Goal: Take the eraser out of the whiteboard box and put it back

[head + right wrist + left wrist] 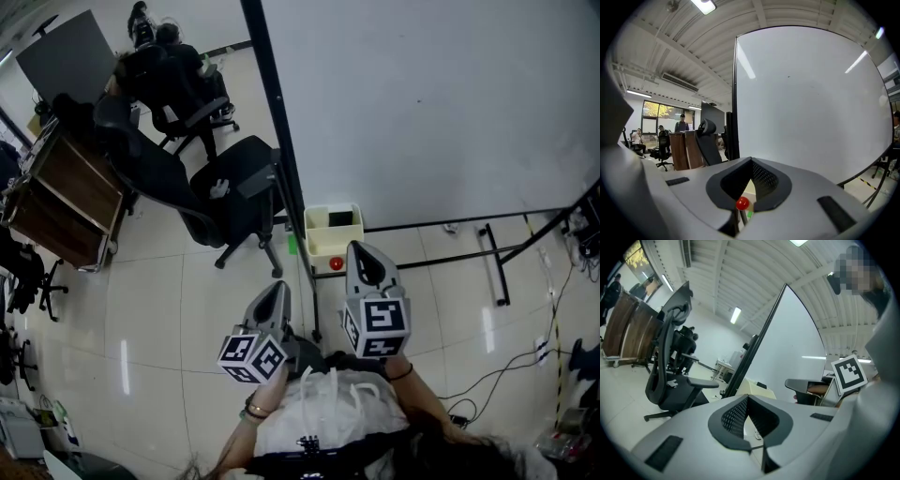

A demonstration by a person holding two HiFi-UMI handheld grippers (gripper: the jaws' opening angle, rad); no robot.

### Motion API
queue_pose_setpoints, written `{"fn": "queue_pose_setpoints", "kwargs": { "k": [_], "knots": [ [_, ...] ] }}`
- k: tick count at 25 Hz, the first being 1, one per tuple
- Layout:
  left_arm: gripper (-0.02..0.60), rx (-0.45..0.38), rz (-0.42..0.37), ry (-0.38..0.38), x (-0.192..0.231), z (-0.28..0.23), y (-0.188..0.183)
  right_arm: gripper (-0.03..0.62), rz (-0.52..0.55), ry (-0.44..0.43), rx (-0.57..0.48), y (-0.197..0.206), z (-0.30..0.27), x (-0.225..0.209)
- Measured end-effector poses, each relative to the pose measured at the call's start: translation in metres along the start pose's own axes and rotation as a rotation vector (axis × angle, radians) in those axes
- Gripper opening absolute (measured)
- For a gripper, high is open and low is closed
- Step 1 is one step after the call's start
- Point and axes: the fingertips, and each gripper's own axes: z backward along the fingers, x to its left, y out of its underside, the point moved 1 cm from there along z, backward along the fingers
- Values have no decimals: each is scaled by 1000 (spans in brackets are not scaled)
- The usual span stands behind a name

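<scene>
Eraser (344, 218) sits in the whiteboard box (319, 249), just ahead of the right gripper (362, 253). Left gripper (275, 291) is beside the right, farther back. Both jaws together, holding nothing.

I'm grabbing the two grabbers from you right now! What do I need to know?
Left gripper: shut, empty, held low and short of the box.
Right gripper: shut, empty, tips aimed at the box, not touching it.
Eraser: dark block lying inside the cream box at the whiteboard's bottom corner.
Done: nothing shows; the pictures can't tell whether the eraser has been out already.
Left, if not: probably open the right gripper, lift the eraser out, then set it back in.
</scene>
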Motion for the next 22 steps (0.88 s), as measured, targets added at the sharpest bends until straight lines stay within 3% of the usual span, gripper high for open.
{"fn": "queue_pose_setpoints", "kwargs": {
  "k": [22],
  "knots": [
    [-15, -4, -2, 0, 1, 6, -1, 0, -10, -12, 14, -2, 3, 4]
  ]
}}
